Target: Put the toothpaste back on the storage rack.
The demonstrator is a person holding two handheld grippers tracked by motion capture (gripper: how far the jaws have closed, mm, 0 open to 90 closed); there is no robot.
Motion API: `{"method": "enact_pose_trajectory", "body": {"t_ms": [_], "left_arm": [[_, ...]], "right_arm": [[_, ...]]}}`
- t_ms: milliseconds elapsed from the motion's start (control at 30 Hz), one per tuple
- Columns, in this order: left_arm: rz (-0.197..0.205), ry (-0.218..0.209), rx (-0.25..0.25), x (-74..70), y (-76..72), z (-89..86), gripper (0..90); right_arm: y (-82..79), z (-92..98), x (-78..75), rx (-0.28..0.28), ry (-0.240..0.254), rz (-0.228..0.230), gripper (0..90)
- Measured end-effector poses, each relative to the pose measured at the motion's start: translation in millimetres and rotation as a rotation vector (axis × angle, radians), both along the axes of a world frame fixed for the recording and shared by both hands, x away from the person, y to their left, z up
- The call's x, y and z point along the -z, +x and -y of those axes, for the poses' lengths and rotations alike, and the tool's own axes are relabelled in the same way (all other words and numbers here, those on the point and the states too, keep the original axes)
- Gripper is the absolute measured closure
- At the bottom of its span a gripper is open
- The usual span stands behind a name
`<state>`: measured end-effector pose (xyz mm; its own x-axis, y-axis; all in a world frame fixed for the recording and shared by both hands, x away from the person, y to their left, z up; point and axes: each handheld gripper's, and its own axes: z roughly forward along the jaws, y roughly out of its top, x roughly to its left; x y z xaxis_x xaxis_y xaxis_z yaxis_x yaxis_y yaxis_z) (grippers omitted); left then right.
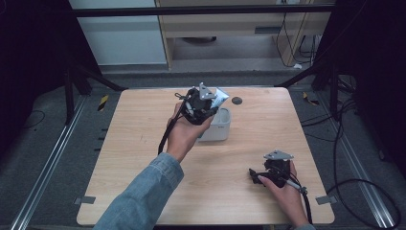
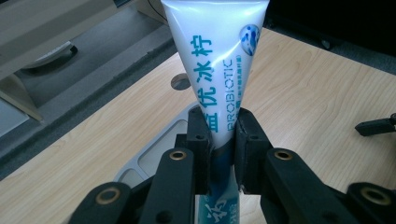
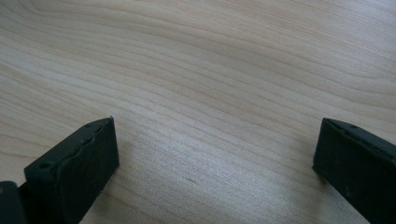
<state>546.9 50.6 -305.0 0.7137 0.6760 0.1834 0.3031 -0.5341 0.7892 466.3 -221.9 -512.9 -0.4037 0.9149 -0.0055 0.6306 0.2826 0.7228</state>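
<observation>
White tube [image 2: 212,56], clamped in left hand-held gripper [image 2: 223,140], points its long axis away.

The left gripper [image 1: 210,103] is black, topped by a grey three-cornered plate, and a black cable trails from it along the forearm. The left forearm wears a blue denim sleeve [image 1: 143,196] with a buttoned cuff. In the left gripper view its linkage arms are matte black with brass-ringed pivot holes and small dark screws, ending in blocky fingers [image 2: 198,140]. The right gripper [image 1: 253,175] is black too, with the same grey plate and a black cable. Its fingers [image 3: 79,168] are flat black blocks with lightly ridged edges.
</observation>
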Motion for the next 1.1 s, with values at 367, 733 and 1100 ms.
{"method": "enact_pose_trajectory", "body": {"t_ms": [367,733,1100], "left_arm": [[0.002,-0.025,-0.012,-5.3,13.2,3.4,78.1],[0.011,-0.029,-0.021,-7.5,23.0,8.6,78.1],[0.036,-0.063,-0.035,-15.9,32.3,11.2,78.1]], "right_arm": [[0.0,0.0,0.0,-0.001,0.000,0.000,0.4],[0.0,0.1,-0.1,-0.001,-0.001,0.000,0.4],[0.2,0.0,0.1,-0.003,0.000,0.003,0.4]]}}
